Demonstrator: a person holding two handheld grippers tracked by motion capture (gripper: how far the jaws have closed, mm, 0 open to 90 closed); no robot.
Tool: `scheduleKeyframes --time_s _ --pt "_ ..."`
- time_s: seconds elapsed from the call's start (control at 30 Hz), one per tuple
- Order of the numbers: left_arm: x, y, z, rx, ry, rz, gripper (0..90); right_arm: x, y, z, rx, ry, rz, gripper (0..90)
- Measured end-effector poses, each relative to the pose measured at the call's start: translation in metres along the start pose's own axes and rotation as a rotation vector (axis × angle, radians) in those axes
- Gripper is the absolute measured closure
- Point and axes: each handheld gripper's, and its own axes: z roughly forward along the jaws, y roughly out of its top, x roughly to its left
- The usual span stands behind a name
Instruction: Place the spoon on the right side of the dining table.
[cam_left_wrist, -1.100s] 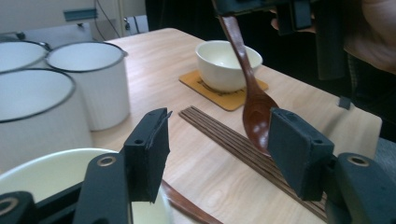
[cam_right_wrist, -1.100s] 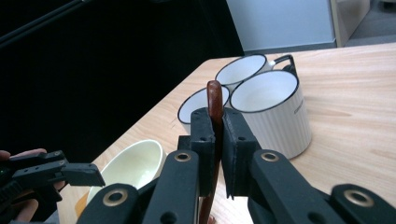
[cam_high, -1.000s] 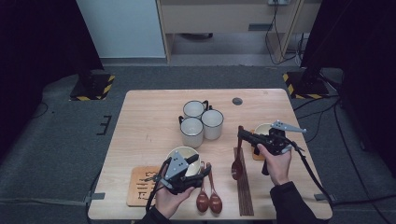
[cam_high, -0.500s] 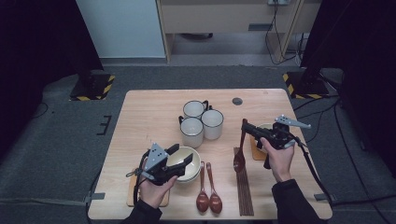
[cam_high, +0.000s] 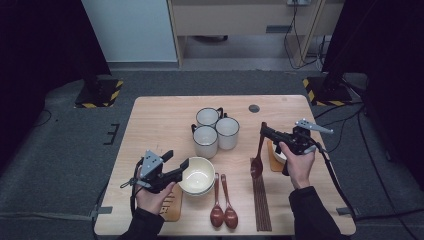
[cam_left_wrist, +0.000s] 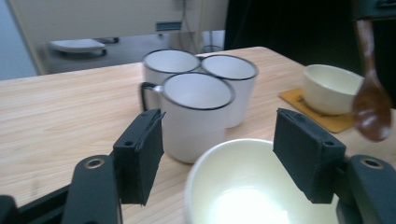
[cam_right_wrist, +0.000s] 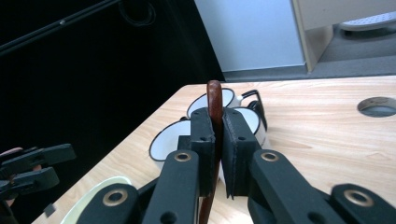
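High view: light wooden table (cam_high: 160, 120) on grey carpet (cam_high: 65, 150), dark surroundings.

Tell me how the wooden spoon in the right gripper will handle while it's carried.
The spoon looks stiff: it hangs straight from the right gripper, no sag. It seems light, since the jaws hold it by the thin handle tip alone. Pinched so high, with the bowl hanging low over the table, it may swing or pivot if moved fast.
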Motion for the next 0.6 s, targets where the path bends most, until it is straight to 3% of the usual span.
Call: scheduleKeyframes --time_s 0.6 --pt "0.054 -0.02 -0.005 0.067 0.166 -0.063 29.7 -0.016 0.014 -0.001 -0.057 -0.067 0.013 84.3"
